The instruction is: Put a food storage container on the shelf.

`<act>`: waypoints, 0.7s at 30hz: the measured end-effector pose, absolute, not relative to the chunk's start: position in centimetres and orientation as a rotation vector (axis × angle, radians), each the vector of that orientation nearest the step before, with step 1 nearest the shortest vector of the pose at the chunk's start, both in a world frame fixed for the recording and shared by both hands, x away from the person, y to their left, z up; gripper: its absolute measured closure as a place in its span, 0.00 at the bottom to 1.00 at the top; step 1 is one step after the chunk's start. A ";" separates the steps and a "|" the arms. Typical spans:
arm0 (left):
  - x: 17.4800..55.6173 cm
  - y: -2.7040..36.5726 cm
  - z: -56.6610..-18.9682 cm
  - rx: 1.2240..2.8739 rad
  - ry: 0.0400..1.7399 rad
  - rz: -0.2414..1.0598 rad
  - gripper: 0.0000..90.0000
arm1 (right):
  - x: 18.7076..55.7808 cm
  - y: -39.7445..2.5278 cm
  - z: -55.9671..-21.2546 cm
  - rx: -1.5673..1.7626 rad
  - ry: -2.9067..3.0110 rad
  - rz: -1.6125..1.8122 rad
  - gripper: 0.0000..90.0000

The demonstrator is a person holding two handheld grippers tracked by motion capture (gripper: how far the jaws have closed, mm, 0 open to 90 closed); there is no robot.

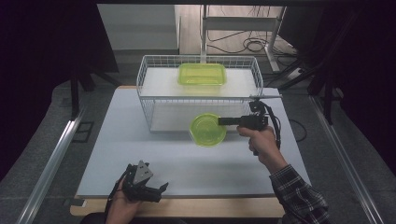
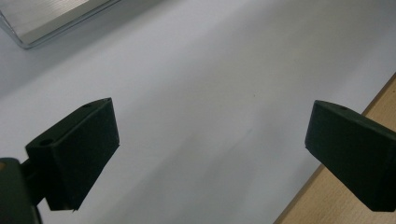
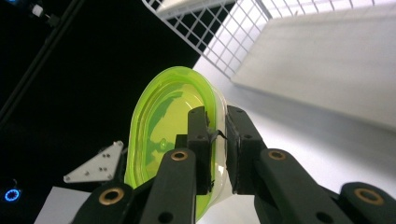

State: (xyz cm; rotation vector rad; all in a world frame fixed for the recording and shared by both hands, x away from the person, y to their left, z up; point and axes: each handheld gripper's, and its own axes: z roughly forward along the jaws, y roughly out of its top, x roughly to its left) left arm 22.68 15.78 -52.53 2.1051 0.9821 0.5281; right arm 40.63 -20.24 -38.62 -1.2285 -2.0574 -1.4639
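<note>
Black fingers of our left gripper point(image 1: 161, 187) hang wide apart and hold nothing, low at seven o'clock on the table point(image 1: 154, 149). Our right gripper point(image 1: 223, 121) has its fingers pinched on the rim of the green round container point(image 1: 205, 130), near the wire basket point(image 1: 149, 74) at twelve.

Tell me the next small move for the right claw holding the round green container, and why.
Probably lift the round green container up and over the front rim of the wire basket. The right claw is shut on its wall, held just in front of the basket, and a rectangular green container already sits inside. The left claw rests open near the table's edge.
</note>
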 end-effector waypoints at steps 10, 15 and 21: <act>22.7 15.7 -52.6 2.109 0.980 0.526 0.03 | 41.6 -20.4 -35.4 -1.250 -2.044 -1.530 0.90; 22.8 15.7 -52.7 2.113 0.985 0.516 0.02 | 42.0 -20.5 -34.2 -1.257 -2.028 -1.558 0.90; 22.9 15.6 -52.9 2.132 1.004 0.498 0.01 | 42.7 -20.5 -32.5 -1.265 -2.014 -1.597 0.90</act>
